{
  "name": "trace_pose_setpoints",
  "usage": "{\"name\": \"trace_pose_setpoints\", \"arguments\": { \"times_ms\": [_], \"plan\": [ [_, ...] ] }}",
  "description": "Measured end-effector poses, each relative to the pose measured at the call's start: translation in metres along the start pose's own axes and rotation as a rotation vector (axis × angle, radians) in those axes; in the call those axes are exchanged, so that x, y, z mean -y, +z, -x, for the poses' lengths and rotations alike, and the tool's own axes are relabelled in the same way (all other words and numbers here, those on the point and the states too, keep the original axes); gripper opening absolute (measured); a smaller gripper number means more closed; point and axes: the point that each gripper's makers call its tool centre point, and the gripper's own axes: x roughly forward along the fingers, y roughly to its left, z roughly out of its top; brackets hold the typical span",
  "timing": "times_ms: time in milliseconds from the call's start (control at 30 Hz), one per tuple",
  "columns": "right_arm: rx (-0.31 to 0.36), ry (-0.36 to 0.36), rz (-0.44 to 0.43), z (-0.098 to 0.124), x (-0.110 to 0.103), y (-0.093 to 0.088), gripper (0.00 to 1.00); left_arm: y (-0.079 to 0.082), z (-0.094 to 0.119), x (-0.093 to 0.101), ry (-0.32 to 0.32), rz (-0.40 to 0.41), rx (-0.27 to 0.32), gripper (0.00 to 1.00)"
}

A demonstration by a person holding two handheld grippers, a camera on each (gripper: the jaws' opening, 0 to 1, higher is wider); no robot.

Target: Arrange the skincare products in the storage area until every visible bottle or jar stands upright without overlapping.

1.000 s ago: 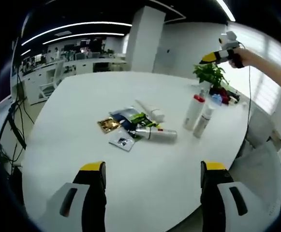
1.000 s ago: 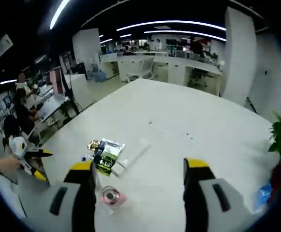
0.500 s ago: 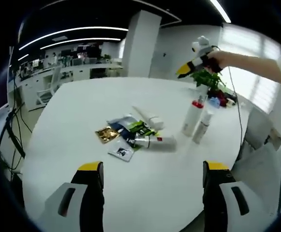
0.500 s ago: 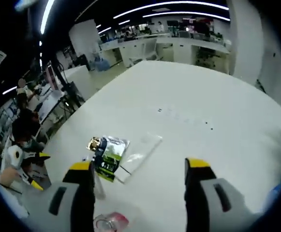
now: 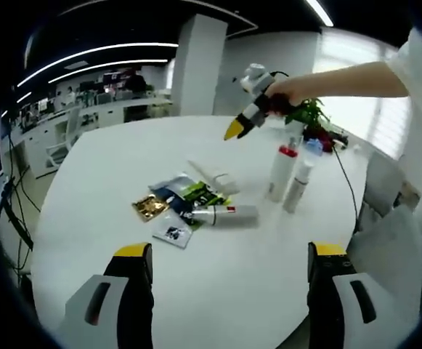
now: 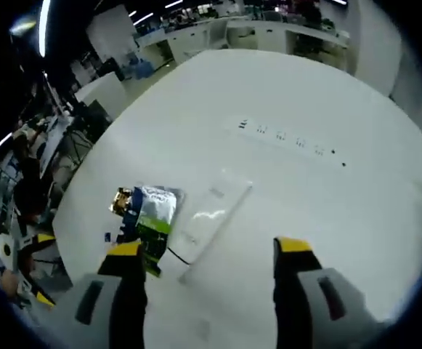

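- In the left gripper view we see our left gripper low over the near edge of the white surface, jaws spread wide with nothing between them.
- A bottle lies on its side ahead of that gripper, well apart from it, touching a heap of flat sachets.
- A white tube lies flat just beyond the sachets.
- To the right of the lying bottle two bottles stand upright side by side: a red-capped one and a slimmer one.
- Our right gripper hangs in the air above the tube, near the red cap, jaw tips pointing down toward the sachets.
- In the right gripper view its jaws stand wide apart and empty; the tube lies between them farther off, with the sachets beside the left jaw.
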Motion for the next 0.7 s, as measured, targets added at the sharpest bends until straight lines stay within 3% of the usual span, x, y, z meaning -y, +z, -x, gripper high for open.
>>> {"name": "trace_pose_setpoints", "arguments": {
  "times_ms": [400,700],
  "plan": [
    [-0.100,-0.034,0.021,-0.043,0.007,-0.002,0.68,-0.007,0.003,-0.018,0.011,0.035,0.011,0.85],
    [-0.132,-0.064,0.046,-0.073,0.006,0.005,0.65,-0.006,0.005,-0.036,0.040,0.055,0.022,0.84]
  ]
}}
